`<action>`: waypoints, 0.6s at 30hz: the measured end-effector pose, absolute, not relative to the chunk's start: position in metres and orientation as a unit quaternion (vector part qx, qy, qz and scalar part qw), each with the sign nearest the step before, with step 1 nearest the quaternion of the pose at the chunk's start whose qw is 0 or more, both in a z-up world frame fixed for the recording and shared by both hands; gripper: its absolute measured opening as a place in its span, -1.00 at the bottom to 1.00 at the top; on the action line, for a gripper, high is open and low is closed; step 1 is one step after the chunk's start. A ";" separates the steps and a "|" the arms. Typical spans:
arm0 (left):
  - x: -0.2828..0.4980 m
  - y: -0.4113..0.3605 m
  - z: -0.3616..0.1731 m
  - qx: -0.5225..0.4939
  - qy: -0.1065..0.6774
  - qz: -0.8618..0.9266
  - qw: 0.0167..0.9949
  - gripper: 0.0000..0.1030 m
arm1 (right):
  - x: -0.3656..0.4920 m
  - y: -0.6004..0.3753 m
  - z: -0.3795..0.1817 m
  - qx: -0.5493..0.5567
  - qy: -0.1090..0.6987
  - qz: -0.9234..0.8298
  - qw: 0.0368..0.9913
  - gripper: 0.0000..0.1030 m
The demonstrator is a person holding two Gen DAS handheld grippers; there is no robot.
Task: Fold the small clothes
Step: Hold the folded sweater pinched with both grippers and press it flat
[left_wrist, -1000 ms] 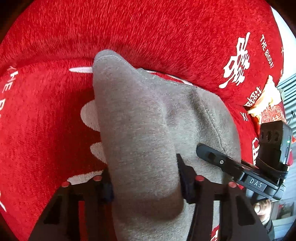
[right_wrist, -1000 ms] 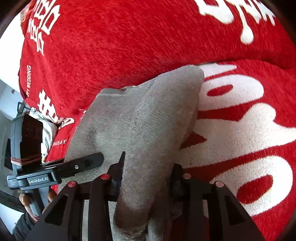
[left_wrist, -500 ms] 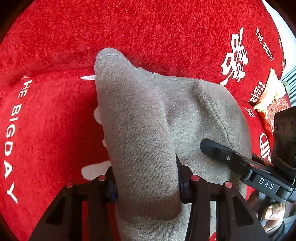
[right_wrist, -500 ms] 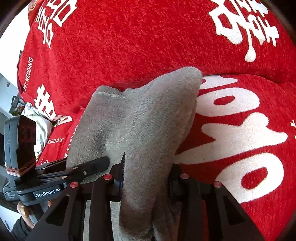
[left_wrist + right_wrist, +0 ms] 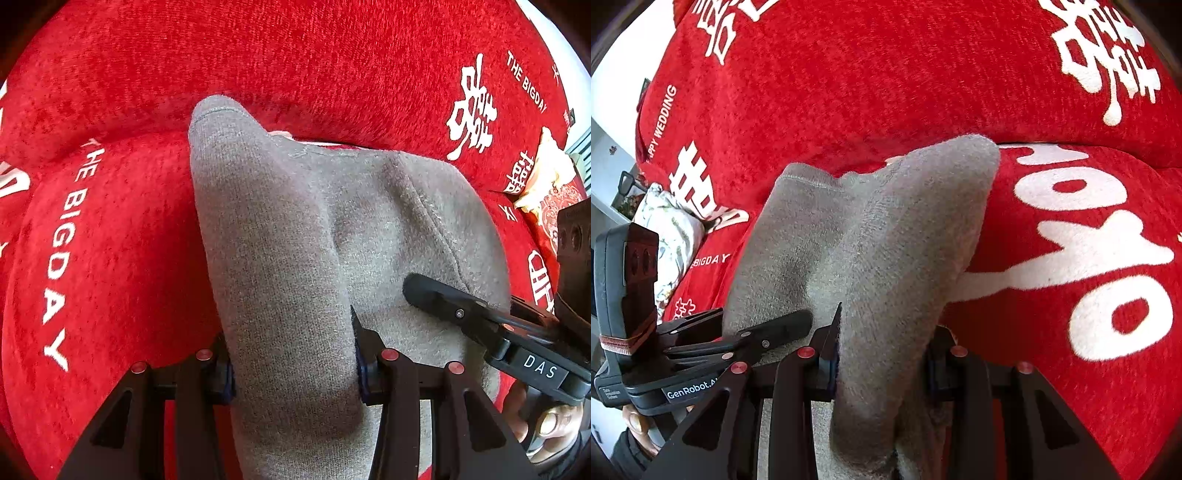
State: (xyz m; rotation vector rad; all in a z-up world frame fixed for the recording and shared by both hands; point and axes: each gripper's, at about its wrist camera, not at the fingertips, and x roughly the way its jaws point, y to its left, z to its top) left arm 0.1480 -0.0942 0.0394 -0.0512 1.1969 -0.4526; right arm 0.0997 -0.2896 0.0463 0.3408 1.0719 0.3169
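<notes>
Red sofa cover (image 5: 122,258) with white lettering as backdrop. Grey garment (image 5: 295,258) lifted above seat, left gripper (image 5: 291,369) and right gripper (image 5: 882,365) each clamped on bunched edge. Step: carrying fold over. Next: lay edge flat, aligned, then release.

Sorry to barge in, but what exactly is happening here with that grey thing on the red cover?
A person is folding a small grey garment over a red cover with white lettering. Each hand holds a gripper: the left gripper and the right gripper are each clamped on a bunched part of the garment, one at each side, with the cloth stretched between them. No finished fold shows yet.
</notes>
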 end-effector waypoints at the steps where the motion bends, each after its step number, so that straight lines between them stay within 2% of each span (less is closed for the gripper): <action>1: 0.146 -0.092 0.040 -0.025 0.558 -0.211 0.802 -0.08 | 0.097 -0.288 0.046 0.161 0.506 0.150 0.834 -0.30; 18: 0.109 -0.063 0.046 -0.024 0.547 -0.205 0.811 -0.08 | 0.060 -0.256 0.054 0.141 0.508 0.160 0.834 -0.30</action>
